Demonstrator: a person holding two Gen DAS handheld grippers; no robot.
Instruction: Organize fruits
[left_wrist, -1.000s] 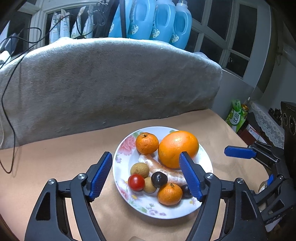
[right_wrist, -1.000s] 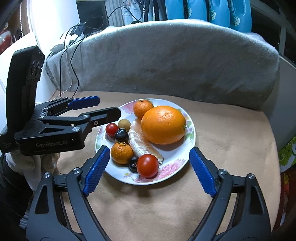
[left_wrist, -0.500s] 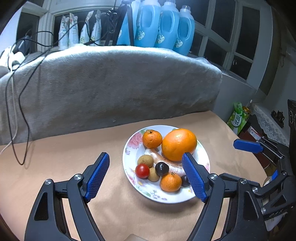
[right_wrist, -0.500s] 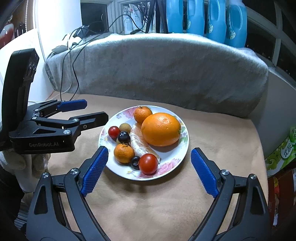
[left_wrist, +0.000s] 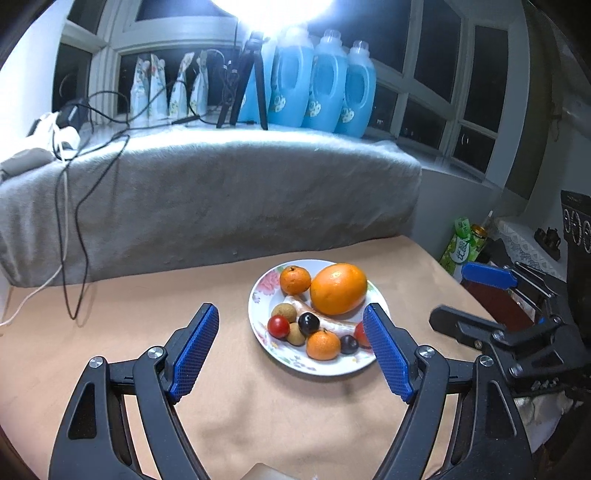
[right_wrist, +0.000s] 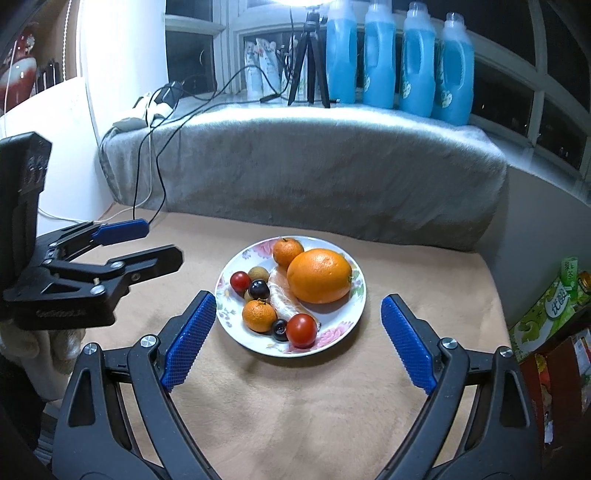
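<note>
Both grippers' jaws stood wide and empty, the left gripper's having just opened further, before the round floral plate of glossy fruit at frame centre; fuzzy grey blanket behind.

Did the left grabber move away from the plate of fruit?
Yes. The left gripper has pulled back and up: in its own view the floral plate looks smaller and farther ahead, and more of the windowsill shows.

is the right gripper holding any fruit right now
No, the right gripper stands open and empty above the cloth, with all the fruit lying on the plate.
</note>
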